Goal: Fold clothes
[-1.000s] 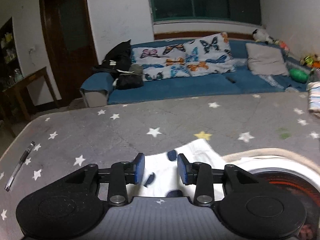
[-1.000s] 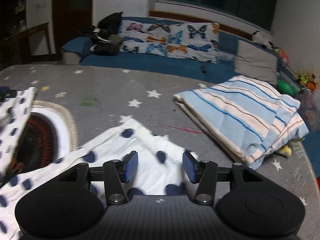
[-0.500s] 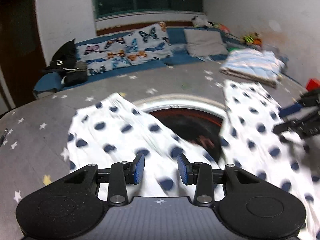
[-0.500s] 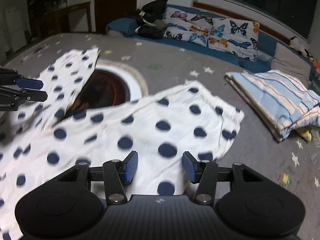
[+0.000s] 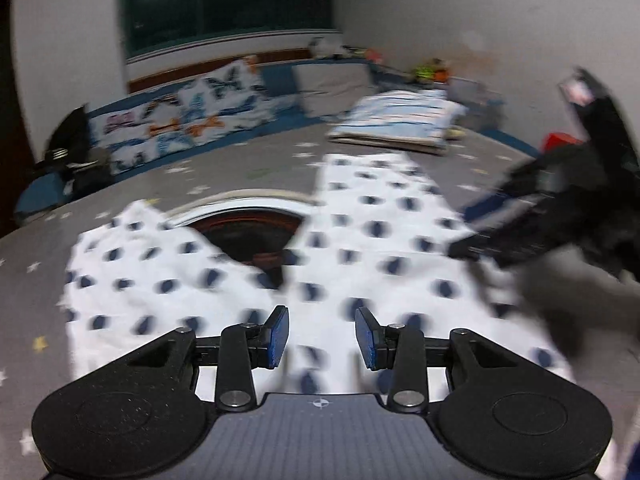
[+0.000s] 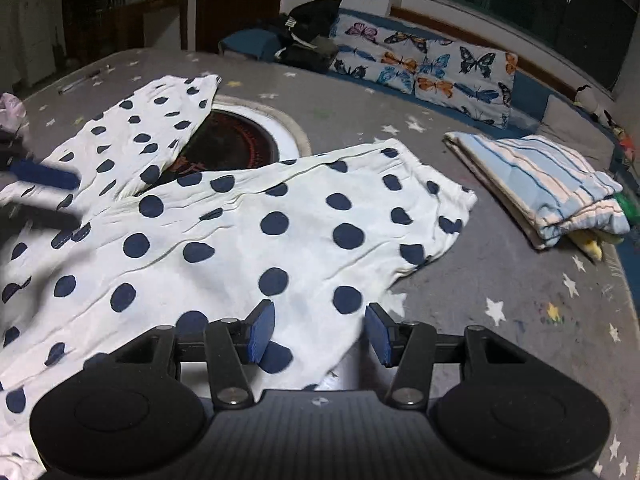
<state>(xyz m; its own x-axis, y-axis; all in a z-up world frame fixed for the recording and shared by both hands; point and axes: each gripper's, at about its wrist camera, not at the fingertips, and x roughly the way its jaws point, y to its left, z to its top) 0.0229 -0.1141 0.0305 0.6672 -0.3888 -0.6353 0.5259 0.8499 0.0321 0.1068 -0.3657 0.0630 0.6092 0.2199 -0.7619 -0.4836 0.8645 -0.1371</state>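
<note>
White trousers with dark blue dots lie spread flat on the grey star-patterned table, both legs fanned apart; they show blurred in the left wrist view. My right gripper is open and empty, hovering over the near edge of one leg. My left gripper is open and empty above the trousers' near part. The right gripper appears blurred at the right of the left wrist view; the left gripper's blue finger shows blurred at the left of the right wrist view.
A round heater inset with a white rim sits in the table between the legs. A folded blue-striped blanket lies at the far right. A blue sofa with butterfly cushions stands behind. A pen lies at the far left edge.
Both grippers have pulled back toward me from the leg ends and swung inward. The trousers have settled flat. Both grippers stay open.
</note>
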